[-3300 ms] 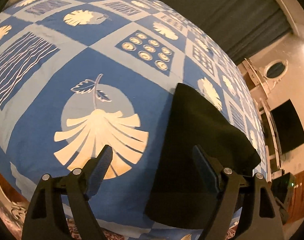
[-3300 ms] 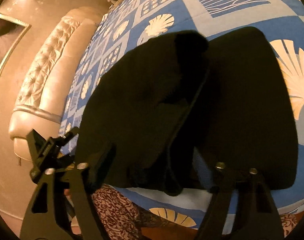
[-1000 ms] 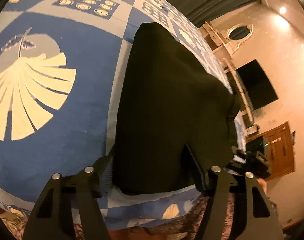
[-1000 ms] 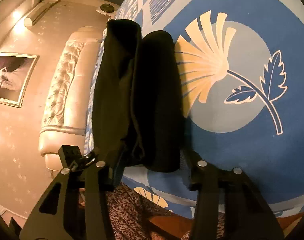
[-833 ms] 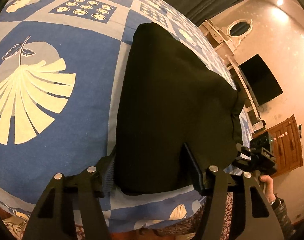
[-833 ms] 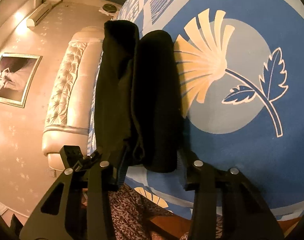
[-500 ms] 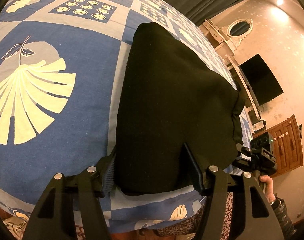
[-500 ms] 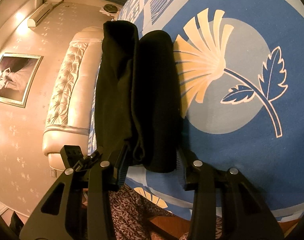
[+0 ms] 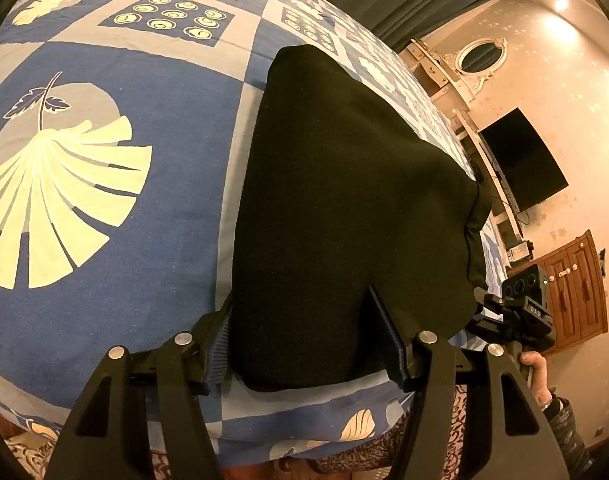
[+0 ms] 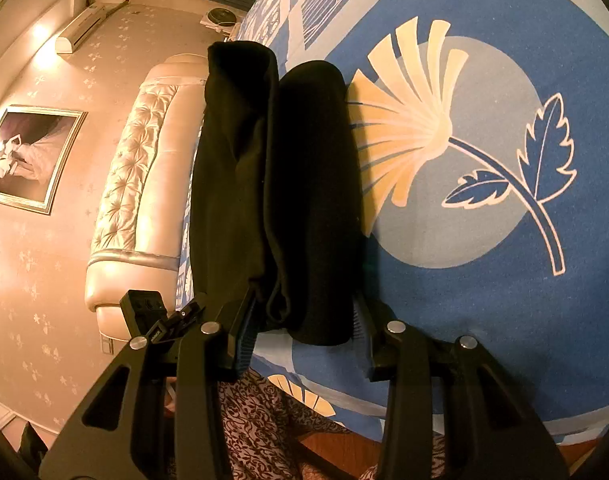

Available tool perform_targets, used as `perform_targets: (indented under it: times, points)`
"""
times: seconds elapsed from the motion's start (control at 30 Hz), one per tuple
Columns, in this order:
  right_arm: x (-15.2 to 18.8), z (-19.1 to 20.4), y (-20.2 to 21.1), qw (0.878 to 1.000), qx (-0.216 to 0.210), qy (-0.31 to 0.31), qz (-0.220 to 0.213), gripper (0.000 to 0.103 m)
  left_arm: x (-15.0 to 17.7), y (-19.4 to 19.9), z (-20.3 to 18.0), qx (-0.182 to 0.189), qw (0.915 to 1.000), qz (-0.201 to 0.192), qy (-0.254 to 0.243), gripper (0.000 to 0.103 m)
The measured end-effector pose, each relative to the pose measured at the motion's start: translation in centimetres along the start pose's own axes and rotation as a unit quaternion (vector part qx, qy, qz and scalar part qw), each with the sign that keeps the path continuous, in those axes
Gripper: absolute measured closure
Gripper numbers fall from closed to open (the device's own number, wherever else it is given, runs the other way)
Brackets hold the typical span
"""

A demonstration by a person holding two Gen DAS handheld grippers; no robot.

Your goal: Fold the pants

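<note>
The pants (image 9: 344, 208) are plain black, unpatterned. The bedspread (image 9: 164, 152) is a blue and pale grey-blue check, printed with cream fan-shaped flowers, dark blue leaves, cream rings and wavy lines. Both claws, left (image 9: 304, 344) and right (image 10: 300, 328), are black with silver screws. The headboard (image 10: 140, 168) is tufted, pearly cream.

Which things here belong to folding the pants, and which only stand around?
For the job:
- pants, folded, on the bedspread
- left hand-held gripper, jaws apart around the pants' near edge
- right hand-held gripper, the same

Just around:
- TV
- oval mirror
- wooden cabinet
- headboard
- framed picture
- air conditioner
</note>
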State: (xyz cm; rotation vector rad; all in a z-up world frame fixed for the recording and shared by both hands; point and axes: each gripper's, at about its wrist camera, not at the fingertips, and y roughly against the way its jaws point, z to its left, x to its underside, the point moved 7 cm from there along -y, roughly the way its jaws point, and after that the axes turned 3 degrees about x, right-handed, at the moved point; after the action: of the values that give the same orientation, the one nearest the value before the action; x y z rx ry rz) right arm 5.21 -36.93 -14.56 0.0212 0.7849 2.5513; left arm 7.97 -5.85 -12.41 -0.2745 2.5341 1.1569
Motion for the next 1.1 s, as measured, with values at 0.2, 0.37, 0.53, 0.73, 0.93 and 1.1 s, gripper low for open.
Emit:
perform_targets:
  times: [0.2, 0.37, 0.53, 0.73, 0.93, 1.1]
  points:
    - [-0.5, 0.5, 0.7, 1.000, -0.017, 0.006, 0.004, 0.044, -0.5, 1.0, -0.9, 0.007, 1.0000, 0.001, -0.001, 0.026]
    - [-3.0, 2.3, 3.5, 0.997, -0.002, 0.064, -0.037, 0.014, -2.7, 3.7, -1.2, 0.045, 0.9983, -0.025, -0.027, 0.019]
    - [-6.1, 1.1, 3.5, 0.997, 0.012, 0.064, -0.037, 0.013, -6.0, 2.7, 0.2, 0.046, 0.9961, -0.020, -0.073, 0.018]
    - [-9.2, 0.8, 1.1, 0.998, -0.003, 0.064, -0.019, 0.013, -10.1, -2.1, 1.2, 0.077, 0.9960, 0.001, -0.045, 0.018]
    - [-12.0, 1.8, -0.7, 0.997, -0.014, 0.073, -0.010, 0.012, -13.1, -5.3, 1.4, 0.092, 0.9952, 0.016, -0.031, 0.018]
    - [-14.5, 2.2, -1.9, 0.998, -0.032, 0.059, -0.020, 0.011, -14.2, -6.7, 1.1, 0.097, 0.9942, 0.020, -0.043, 0.018]
